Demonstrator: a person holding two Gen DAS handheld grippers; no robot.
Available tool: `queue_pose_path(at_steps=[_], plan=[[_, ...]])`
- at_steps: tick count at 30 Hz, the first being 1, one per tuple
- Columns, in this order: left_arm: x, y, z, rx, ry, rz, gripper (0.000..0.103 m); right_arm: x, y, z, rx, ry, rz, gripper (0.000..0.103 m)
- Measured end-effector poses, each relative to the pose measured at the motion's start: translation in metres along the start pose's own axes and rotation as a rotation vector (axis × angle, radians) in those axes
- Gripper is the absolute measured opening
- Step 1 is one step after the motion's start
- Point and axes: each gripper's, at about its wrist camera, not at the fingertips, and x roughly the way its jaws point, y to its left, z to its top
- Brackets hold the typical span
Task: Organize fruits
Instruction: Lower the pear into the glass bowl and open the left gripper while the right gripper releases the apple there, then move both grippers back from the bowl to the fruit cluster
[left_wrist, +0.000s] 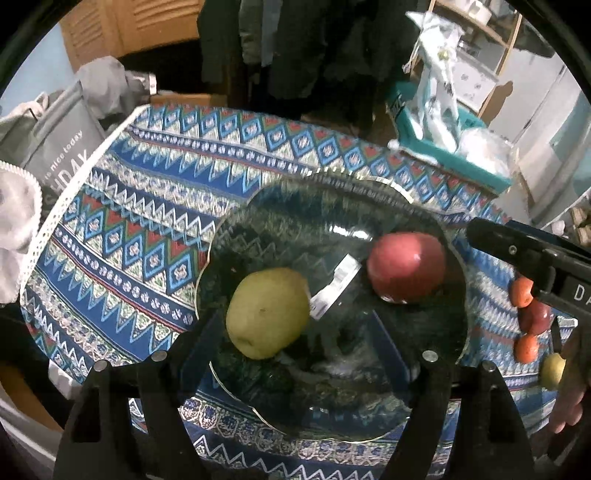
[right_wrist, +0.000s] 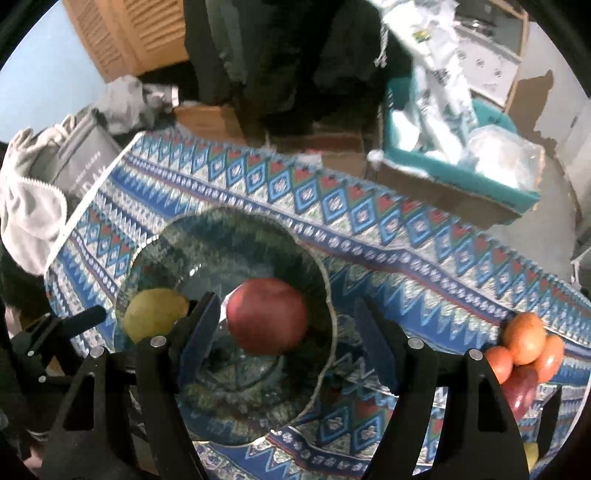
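Both claws, left (left_wrist: 295, 354) & right (right_wrist: 284, 339), gape empty over dark scalloped glass bowl (left_wrist: 369, 192); risk: round red apple (right_wrist: 266, 316) rolls if nudged w/ fingers; loose fruit near bench edge.

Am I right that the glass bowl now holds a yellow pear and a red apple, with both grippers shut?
Not quite: both grippers are open, left and right, as each wrist view shows. The bowl does hold the pear and apple.

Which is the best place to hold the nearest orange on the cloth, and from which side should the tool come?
Take the orange across its round middle, coming from above with the right tool. Other fruits press against its near side, so fingers fit best left and right.
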Motion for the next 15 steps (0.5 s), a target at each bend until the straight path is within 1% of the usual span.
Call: queue_pose_path(at_steps=[7, 15], plan=[[-0.025, -0.010, 0.008, 0.003, -0.064, -0.030, 0.081, -0.036, -0.010, 0.000, 0.005, -0.076, -0.043, 0.076], [-0.055, -0.031, 0.012, 0.033, -0.135, -0.055, 0.081, -0.078, -0.024, -0.007, 0.014, -0.156, -0.075, 0.076]])
